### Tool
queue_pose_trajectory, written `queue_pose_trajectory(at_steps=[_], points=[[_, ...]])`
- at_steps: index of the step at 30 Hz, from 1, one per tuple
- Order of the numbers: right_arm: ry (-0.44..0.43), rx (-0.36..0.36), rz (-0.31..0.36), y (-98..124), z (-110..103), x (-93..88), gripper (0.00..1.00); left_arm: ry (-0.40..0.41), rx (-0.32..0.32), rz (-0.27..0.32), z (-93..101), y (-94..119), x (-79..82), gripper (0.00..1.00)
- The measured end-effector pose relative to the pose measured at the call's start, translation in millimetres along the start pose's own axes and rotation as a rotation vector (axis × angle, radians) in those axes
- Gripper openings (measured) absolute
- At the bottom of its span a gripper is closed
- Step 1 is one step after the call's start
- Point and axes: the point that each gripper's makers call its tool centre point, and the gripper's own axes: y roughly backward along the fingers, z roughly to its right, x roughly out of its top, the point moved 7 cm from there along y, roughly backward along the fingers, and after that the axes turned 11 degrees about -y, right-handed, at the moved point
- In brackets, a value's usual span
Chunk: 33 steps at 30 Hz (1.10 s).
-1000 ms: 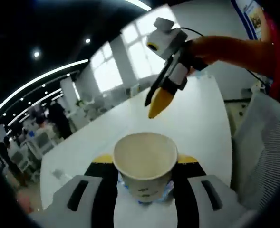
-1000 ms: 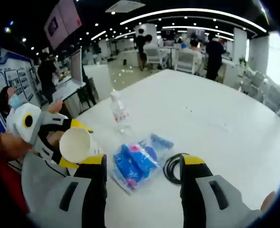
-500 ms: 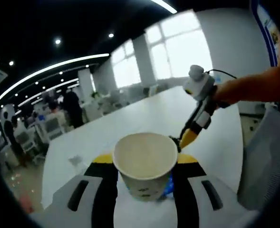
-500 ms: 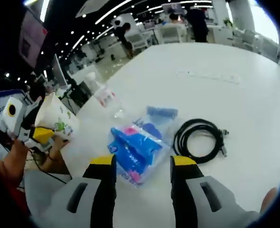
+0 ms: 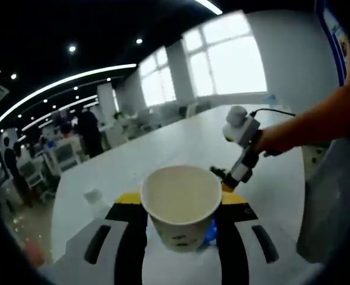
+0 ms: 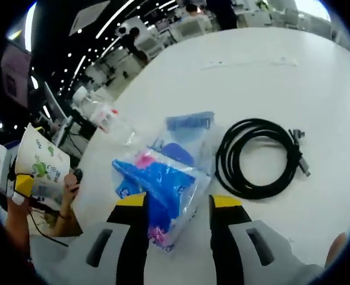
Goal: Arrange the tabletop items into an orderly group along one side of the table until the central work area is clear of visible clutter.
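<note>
A white paper cup (image 5: 181,202) with a printed side stands upright between my left gripper's (image 5: 180,199) jaws, which are shut on it above the white table (image 5: 163,148). In the right gripper view the same cup (image 6: 39,164) and left gripper (image 6: 25,185) hang at the far left, off the table's edge. My right gripper (image 6: 176,203) is open, low over the table, its jaws on either side of the near end of a clear bag of blue items (image 6: 163,184). In the left gripper view the right gripper (image 5: 239,169) points down at the table, held by a hand.
A coiled black cable (image 6: 259,158) lies right of the bag. A clear water bottle (image 6: 106,116) lies beyond the bag near the table's edge. A thin strip (image 6: 249,62) lies farther out on the table (image 6: 293,95). People, desks and chairs fill the room behind.
The right gripper has come down and closer to the blue bag, which now sits between its jaws. The left gripper still holds the cup, swung a little.
</note>
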Motion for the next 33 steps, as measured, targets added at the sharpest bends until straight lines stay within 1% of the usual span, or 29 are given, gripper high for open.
queue_pose_trajectory(at_steps=[5, 14, 22, 30, 33], points=[[-0.024, -0.001, -0.008, -9.1, 2.3, -1.9, 0.37, 0.003, 0.000, -0.007, -2.5, -1.7, -3.2, 0.42], [-0.062, 0.008, -0.001, -16.2, 6.3, 0.5, 0.33, 0.003, 0.001, -0.012, -6.3, -4.5, -4.9, 0.42], [-0.092, 0.009, -0.003, -21.1, 10.6, -0.6, 0.27, 0.004, -0.001, -0.017, -6.3, -6.0, -5.8, 0.41], [-0.057, -0.013, -0.007, -18.6, 12.7, -0.3, 0.16, 0.002, -0.002, -0.022, -5.9, -6.3, -6.4, 0.41], [-0.055, -0.009, -0.004, -17.8, 12.1, 1.0, 0.11, 0.003, 0.000, -0.023, -6.3, -5.7, -6.3, 0.41]])
